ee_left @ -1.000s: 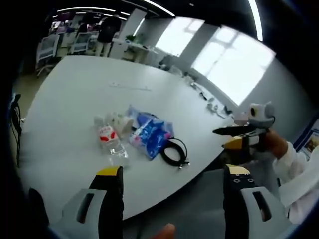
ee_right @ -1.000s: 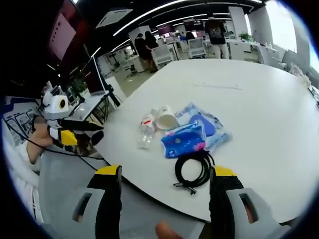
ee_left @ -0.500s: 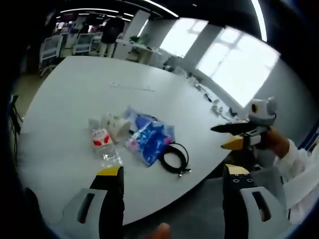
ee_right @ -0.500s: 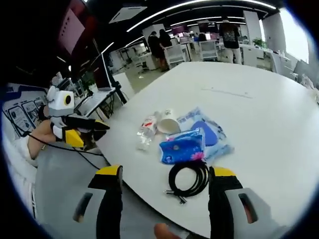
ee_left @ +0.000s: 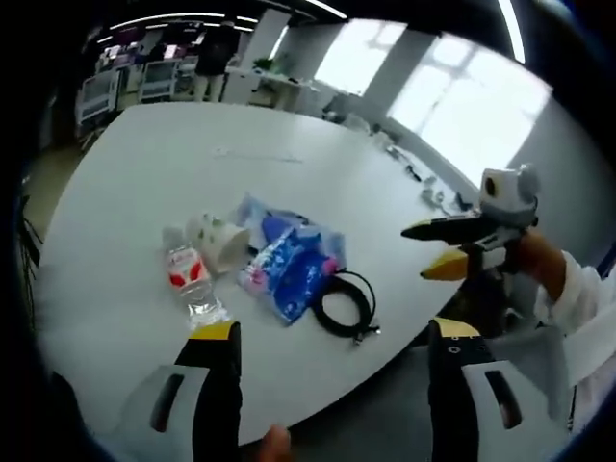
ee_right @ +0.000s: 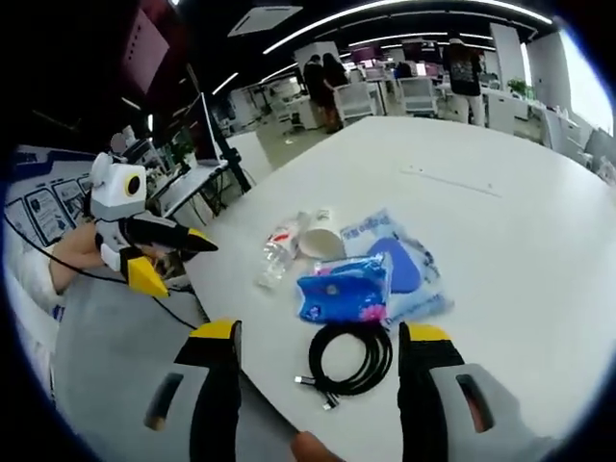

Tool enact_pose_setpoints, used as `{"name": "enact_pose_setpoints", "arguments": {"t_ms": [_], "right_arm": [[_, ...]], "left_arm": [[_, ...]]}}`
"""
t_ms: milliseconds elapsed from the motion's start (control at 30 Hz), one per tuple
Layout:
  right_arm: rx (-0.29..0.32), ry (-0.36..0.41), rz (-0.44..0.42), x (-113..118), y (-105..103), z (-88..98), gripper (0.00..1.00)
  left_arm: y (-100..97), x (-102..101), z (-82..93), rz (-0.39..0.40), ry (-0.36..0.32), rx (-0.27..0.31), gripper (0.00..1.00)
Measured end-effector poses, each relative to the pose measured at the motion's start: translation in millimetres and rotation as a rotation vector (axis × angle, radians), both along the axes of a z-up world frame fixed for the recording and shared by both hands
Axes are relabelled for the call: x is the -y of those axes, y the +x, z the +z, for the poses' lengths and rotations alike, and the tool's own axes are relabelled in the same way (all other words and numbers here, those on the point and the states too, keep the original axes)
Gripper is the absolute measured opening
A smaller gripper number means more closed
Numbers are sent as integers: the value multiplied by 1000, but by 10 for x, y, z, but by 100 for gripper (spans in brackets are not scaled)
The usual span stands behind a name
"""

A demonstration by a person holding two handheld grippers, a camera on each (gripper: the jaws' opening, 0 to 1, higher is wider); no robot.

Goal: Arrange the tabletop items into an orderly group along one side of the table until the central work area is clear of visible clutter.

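Note:
A small cluster lies near the table's edge: a clear water bottle [ee_left: 191, 282] [ee_right: 277, 258] on its side, a white paper cup [ee_left: 219, 243] [ee_right: 318, 241] tipped over, a blue tissue pack [ee_left: 286, 272] [ee_right: 345, 289] on a clear blue-printed bag [ee_left: 279, 226] [ee_right: 399, 265], and a coiled black cable [ee_left: 348, 303] [ee_right: 351, 356]. My left gripper [ee_left: 334, 337] [ee_right: 188, 269] hangs open short of the edge, nothing between its jaws. My right gripper [ee_right: 320, 332] [ee_left: 416, 253] is open too, held above the cable's near side.
The large white table [ee_left: 144, 173] [ee_right: 500, 221] stretches far behind the cluster, with a thin pale strip [ee_right: 450, 180] lying on it. Desks, chairs and standing people [ee_right: 462, 72] fill the office beyond. A sleeve [ee_left: 577, 308] shows behind the right gripper.
Both views have edged closer to the cluster and tilted down slightly. The items on the table have not moved. Both grippers stay open.

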State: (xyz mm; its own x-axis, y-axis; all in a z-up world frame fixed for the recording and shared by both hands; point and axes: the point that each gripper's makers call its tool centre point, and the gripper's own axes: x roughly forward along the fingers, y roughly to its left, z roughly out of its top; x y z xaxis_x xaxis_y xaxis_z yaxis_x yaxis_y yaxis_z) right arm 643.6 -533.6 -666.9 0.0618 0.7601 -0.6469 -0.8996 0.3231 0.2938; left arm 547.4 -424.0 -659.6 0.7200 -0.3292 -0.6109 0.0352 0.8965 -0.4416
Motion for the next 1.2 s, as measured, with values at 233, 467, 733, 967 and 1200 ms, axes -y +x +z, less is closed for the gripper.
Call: {"name": "enact_pose_setpoints", "arguments": {"t_ms": [233, 467, 733, 967, 1200], "right_arm": [[10, -10, 39, -19, 146, -33, 62], [1, 2, 46, -72, 276, -103, 62], [-39, 4, 49, -122, 311, -281, 62], [-46, -2, 50, -169, 364, -352, 61], [-24, -23, 46, -153, 468, -401, 61]], "left_arm": [[97, 74, -77, 29, -28, -29, 76], [111, 50, -192, 41, -14, -79, 76], [164, -24, -254, 67, -15, -111, 75], [290, -5, -409, 95, -28, -136, 72], [375, -13, -637, 126, -26, -193, 61]]}}
